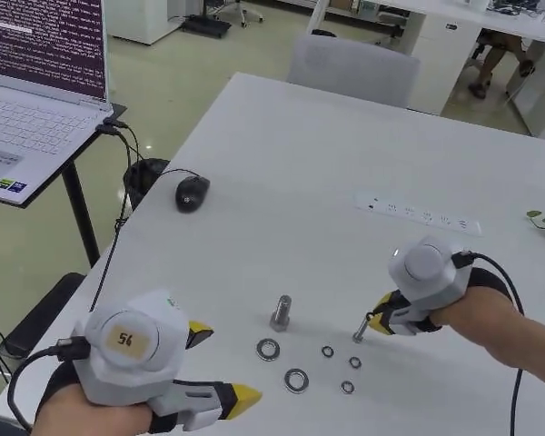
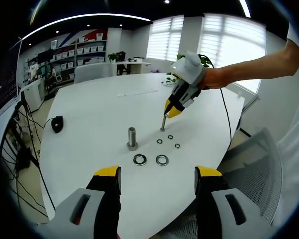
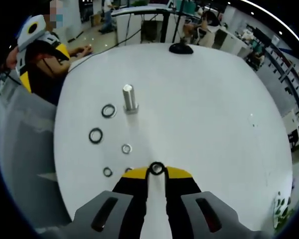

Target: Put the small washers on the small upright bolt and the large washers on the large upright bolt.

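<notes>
Two fingers of the left gripper point(image 2: 158, 173) stand wide apart and empty, set back from the work, probably to leave room for the other hand. Just ahead of their tips lie two large washers point(image 2: 139, 159), flat dark rings side by side. Beyond them the large bolt point(image 2: 132, 138) stands head-down, its shank bare. Off toward the right finger's side, three small washers point(image 2: 160, 141) lie loosely clustered. Farthest, the right gripper point(image 2: 168, 110) tilts down over the small bolt point(image 2: 163, 122), fingers pressed together on a small ring point(image 3: 157, 169) at their very tips. It is seemingly a fourth small washer, likely held there so its hole can meet the thin, bare shank just beneath.
</notes>
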{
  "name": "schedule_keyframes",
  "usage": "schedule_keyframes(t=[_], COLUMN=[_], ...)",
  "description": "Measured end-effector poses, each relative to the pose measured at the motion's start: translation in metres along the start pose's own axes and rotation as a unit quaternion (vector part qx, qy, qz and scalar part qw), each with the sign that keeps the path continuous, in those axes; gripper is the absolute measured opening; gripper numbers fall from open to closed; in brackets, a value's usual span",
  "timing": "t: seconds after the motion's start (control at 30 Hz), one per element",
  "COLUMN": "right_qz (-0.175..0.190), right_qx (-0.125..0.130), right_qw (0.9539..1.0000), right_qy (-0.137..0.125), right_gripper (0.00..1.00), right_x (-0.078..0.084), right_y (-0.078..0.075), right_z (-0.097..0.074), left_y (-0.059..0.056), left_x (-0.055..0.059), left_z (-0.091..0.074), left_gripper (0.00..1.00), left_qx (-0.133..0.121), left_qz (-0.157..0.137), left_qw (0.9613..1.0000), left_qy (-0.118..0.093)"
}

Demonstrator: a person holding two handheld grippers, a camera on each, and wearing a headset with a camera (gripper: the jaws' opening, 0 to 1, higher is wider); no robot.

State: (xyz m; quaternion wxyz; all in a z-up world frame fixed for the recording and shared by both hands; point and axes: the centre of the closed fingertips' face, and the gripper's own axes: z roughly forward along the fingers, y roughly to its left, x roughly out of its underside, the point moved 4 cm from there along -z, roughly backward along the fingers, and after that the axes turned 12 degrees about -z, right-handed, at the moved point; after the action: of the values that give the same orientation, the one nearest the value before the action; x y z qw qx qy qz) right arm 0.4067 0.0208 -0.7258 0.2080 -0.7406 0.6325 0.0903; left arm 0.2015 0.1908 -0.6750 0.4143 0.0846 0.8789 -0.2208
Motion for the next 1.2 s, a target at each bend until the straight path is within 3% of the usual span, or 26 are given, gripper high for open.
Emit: schedule_keyframes(t=[0.73,1.2], right_qz=[-0.002,0.018], right_qx=[-0.010,-0.021], right_qw=[0.9998,0.9992], right_qy=[0.019,0.030], right_gripper=[0.13,0.13], right_x=[0.002,0.013], right_y=[0.000,0.005], right_z=[0.012,0.035], left_y=[0.004,0.005], left_x=[0.003,0.005], left_z=[-0.004,-0.007], left_gripper=[0.59,0.59], left_qx=[-0.005,-0.011], left_qz=[-0.004,-0.007], left_qw=[1.0000,0.9999], left_qy=[0.000,0.004])
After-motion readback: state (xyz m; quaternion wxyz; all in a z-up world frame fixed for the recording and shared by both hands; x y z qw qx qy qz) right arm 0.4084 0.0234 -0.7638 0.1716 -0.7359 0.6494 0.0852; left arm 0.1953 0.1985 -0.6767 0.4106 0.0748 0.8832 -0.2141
